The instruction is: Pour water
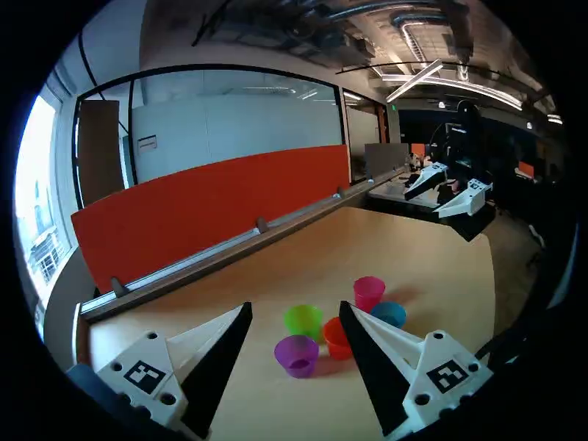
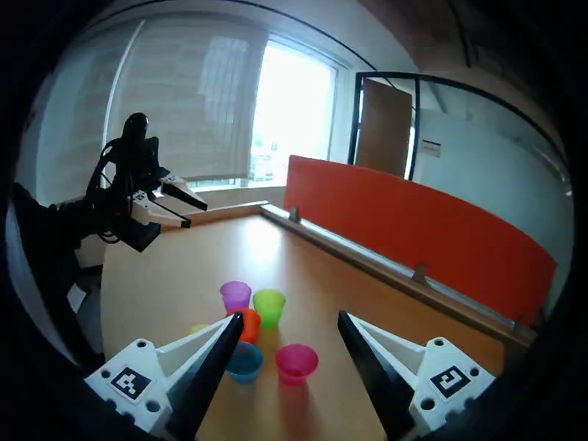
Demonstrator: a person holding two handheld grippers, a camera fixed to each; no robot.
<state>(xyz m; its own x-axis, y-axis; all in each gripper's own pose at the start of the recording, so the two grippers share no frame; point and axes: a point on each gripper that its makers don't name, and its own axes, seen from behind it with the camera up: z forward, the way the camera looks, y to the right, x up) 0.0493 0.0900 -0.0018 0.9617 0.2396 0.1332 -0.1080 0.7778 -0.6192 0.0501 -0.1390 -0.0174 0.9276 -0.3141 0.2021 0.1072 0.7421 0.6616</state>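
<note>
A cluster of small plastic cups stands on the wooden table (image 1: pixel 426 250): green (image 1: pixel 303 320), purple (image 1: pixel 297 355), orange (image 1: pixel 336 336), pink (image 1: pixel 368 292) and blue (image 1: pixel 388 314). My left gripper (image 1: pixel 294 305) hovers open just short of them, nothing between its fingers. In the right gripper view the same cups appear from the other side: purple (image 2: pixel 235 294), green (image 2: pixel 269 305), orange (image 2: pixel 250 323), blue (image 2: pixel 244 361), pink (image 2: pixel 296 362), plus a yellow rim (image 2: pixel 197 328) behind one finger. My right gripper (image 2: pixel 290 316) is open and empty above them. Whether any cup holds water I cannot tell.
A red partition (image 1: pixel 220 198) with a metal rail runs along the table's far edge. Across the table each gripper sees the other held up: the right gripper (image 1: pixel 420 206) and the left gripper (image 2: pixel 198 216), with a dark sleeve behind it. A window (image 2: pixel 294 117) is beyond.
</note>
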